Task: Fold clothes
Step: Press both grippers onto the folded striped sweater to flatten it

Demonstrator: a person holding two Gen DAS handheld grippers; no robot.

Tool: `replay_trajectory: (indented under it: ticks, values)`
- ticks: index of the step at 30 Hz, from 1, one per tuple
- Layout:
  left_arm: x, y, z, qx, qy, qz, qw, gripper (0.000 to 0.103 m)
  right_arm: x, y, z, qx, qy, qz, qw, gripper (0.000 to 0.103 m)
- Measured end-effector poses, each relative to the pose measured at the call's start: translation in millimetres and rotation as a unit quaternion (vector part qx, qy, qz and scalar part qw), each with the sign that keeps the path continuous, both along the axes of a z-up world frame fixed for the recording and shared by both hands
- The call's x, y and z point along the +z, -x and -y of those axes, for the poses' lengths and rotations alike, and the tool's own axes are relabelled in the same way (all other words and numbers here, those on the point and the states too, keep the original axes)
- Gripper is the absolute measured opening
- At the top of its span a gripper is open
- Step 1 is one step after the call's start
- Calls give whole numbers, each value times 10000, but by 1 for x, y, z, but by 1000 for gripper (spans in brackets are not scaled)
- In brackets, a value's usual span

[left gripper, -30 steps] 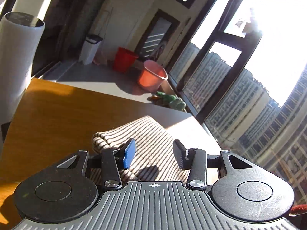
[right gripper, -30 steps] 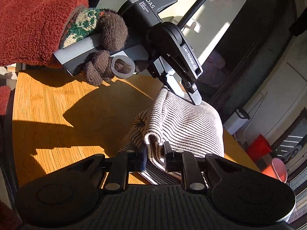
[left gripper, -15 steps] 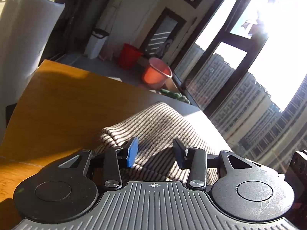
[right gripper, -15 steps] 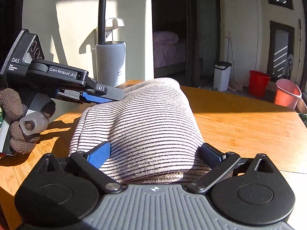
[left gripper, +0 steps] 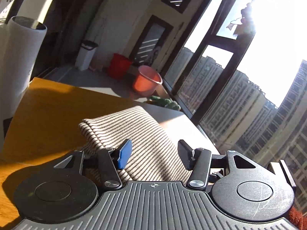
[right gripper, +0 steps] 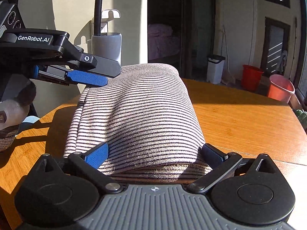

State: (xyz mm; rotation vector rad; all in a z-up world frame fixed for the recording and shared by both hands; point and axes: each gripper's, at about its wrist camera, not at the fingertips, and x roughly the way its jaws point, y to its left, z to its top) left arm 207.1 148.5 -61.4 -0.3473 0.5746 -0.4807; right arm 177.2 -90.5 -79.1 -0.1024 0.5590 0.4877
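A striped knit garment [right gripper: 138, 111] lies folded in a thick bundle on the wooden table [right gripper: 249, 118]. My right gripper [right gripper: 154, 153] is open wide at the bundle's near end, with the folded edge bulging between its fingers. In the right wrist view my left gripper [right gripper: 112, 74] hovers over the bundle's far left corner, held by a gloved hand [right gripper: 11, 115]. In the left wrist view the left gripper [left gripper: 154, 156] is open just above the garment [left gripper: 134, 132], with nothing between its pads.
A white cylinder stand [right gripper: 106, 46] rises at the table's far side. On the floor beyond are a white bin [right gripper: 214, 67], a red bucket [right gripper: 250, 76] and a pink bucket [right gripper: 280, 88]. A large window [left gripper: 239, 76] lies past the table edge [left gripper: 201, 134].
The right gripper, shut on the cloth's edge a second ago, has let go and now stands open wide around the bundle's near end. The left gripper stayed open over the garment.
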Motion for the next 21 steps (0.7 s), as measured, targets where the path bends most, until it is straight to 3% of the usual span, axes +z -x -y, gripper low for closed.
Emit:
replay_trajectory:
  ticks: [9, 13, 15, 18, 21]
  values:
    - [-18, -1, 12, -96, -273, -62, 9996, 62, 47, -39, 34, -392, -598, -109, 9974, 103]
    - [-21, 1, 11, -86, -276, 7, 9996, 63, 62, -75, 29, -509, -719, -47, 9961, 103]
    - [-21, 2, 12, -75, -278, 20, 9996, 63, 57, -97, 16, -579, -497, -115, 9970, 103]
    - [-20, 3, 14, -56, -308, 19, 9995, 63, 32, -128, -14, -604, 411, -497, 9961, 103]
    - [-21, 2, 14, -15, -374, -3, 9993, 63, 24, -130, -22, -618, 549, -417, 9957, 103]
